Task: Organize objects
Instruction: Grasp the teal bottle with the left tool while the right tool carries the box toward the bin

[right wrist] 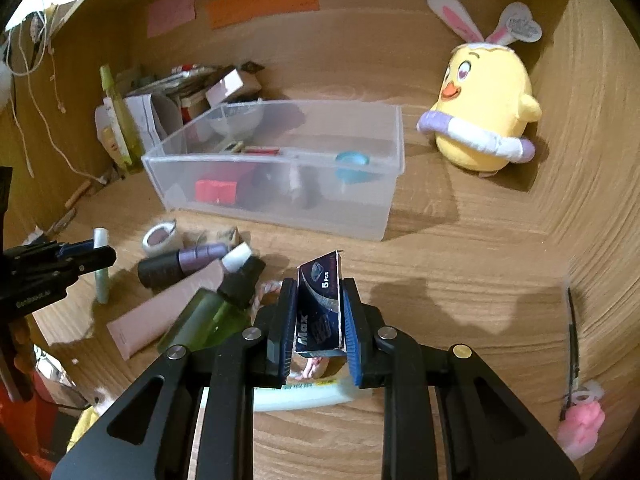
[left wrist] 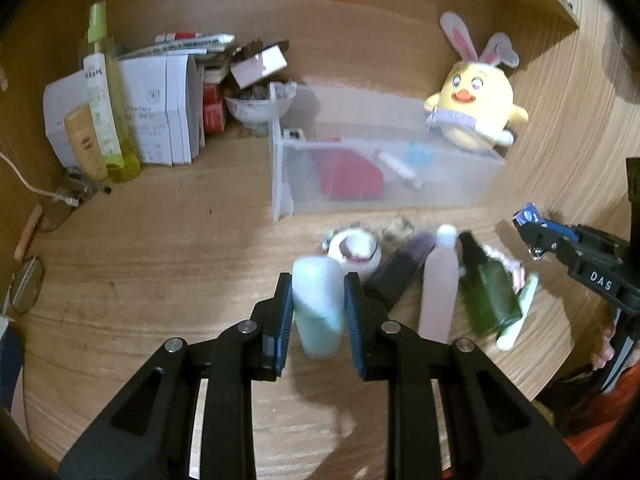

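A: What can actually be read here?

B: The dark blue box (right wrist: pixel 320 312) has "Max" and "5 Pcs" printed on its face.

A: And on the tools?

B: The right gripper (left wrist: pixel 534 236), seen from the left wrist view, carries white letters "DAS" on its black body.

A: The bottles and paper boxes at the desk's back left corner?

B: Printed, but too blurred to read.

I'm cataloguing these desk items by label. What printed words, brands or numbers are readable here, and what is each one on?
"Max": dark blue box held in the right tongs.
"5 Pcs": same box, nearer its top.
"DAS": body of the right tongs as seen from the left wrist camera.
Too blurred to read: white cartons, yellow-green spray bottle, wall notes, plush chick's ear tag.
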Demonstrator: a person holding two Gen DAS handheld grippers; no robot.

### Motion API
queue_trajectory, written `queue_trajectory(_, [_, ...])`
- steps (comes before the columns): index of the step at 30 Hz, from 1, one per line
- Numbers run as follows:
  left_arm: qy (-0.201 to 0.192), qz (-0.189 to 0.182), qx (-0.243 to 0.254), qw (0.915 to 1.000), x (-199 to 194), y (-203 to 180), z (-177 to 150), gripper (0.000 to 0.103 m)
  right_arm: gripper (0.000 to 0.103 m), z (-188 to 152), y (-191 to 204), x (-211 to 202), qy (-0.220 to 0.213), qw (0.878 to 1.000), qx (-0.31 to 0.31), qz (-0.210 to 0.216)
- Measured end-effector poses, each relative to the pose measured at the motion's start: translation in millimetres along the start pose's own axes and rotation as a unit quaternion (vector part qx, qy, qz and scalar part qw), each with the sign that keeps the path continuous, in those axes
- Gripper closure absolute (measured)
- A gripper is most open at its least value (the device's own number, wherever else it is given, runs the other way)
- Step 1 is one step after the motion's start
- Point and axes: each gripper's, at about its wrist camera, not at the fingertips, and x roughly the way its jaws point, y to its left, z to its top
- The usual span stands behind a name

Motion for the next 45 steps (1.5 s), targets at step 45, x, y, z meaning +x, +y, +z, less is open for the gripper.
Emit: queue_trajectory(45, [-0.062, 0.03, -0.012, 0.9975, 34.0, -6.6, 117.4, 0.078, 0.083, 116.0, -10.2, 33.1, -0.086, 0.995, -0.032, 0.034])
